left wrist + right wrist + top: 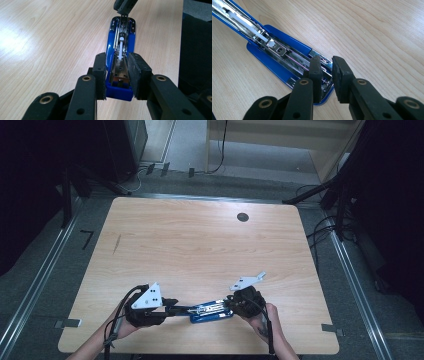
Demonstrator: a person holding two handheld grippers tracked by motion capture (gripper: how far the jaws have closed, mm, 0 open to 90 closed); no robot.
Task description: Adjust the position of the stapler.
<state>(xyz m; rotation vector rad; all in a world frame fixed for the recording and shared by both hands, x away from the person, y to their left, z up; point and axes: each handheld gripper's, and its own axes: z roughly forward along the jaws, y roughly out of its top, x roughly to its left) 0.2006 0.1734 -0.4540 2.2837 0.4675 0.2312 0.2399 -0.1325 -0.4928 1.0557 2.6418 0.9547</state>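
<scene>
A blue stapler point(212, 310) lies swung open near the table's front edge, its metal magazine point(120, 50) facing up. My left gripper point(185, 310) comes in from the left and is shut on the stapler's rear end point(119, 91), one pad on each side. My right gripper point(229, 306) is at the opposite, front end point(322, 60). Its jaws stand a narrow gap apart over the tip of the metal rail, and its fingertips point(123, 6) hang just above that tip. In the right gripper view point(326, 75) I see no pad pressing on anything.
The wooden table point(200, 245) has a round cable hole point(243, 217) at the back right and a dark scuff point(116, 244) at the left. Cables and stand legs lie on the floor beyond it. The person's hands reach in over the front edge.
</scene>
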